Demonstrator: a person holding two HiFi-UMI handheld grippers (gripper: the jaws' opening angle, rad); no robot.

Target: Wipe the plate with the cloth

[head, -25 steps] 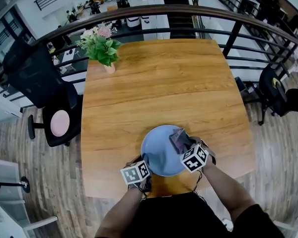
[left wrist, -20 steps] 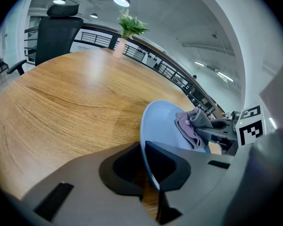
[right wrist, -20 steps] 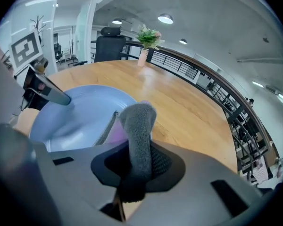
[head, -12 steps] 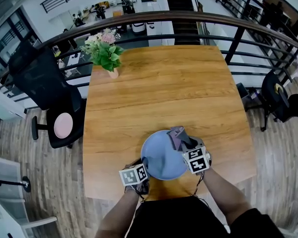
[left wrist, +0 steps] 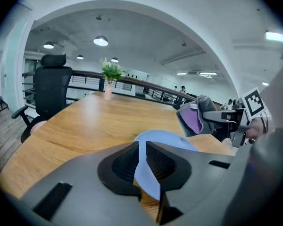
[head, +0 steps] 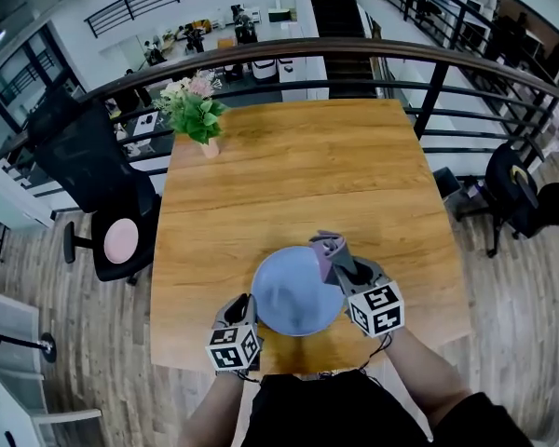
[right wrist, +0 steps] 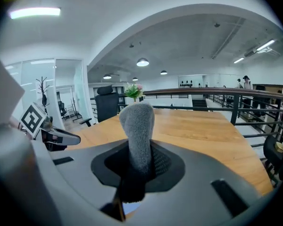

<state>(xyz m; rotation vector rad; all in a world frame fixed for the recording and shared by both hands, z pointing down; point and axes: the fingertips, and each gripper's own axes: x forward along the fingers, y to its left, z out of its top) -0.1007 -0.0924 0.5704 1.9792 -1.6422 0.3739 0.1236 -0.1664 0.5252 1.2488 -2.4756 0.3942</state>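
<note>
Lifting off the table (head: 289, 175) since before, plate (head: 293, 291) rides in left gripper (left wrist: 142, 149), jaws opening; right gripper (right wrist: 140, 160) pinches cloth (right wrist: 137, 119).

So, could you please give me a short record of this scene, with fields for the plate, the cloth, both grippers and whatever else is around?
table: wooden
plate: blue, round, over the table's near edge
cloth: grey and purple, by the plate's far right rim; contact cannot be told
left gripper: plate's rim between its jaws, which are opening
right gripper: shut on the cloth
flowers: at the table's far left corner
chair: black, left of the table
</note>
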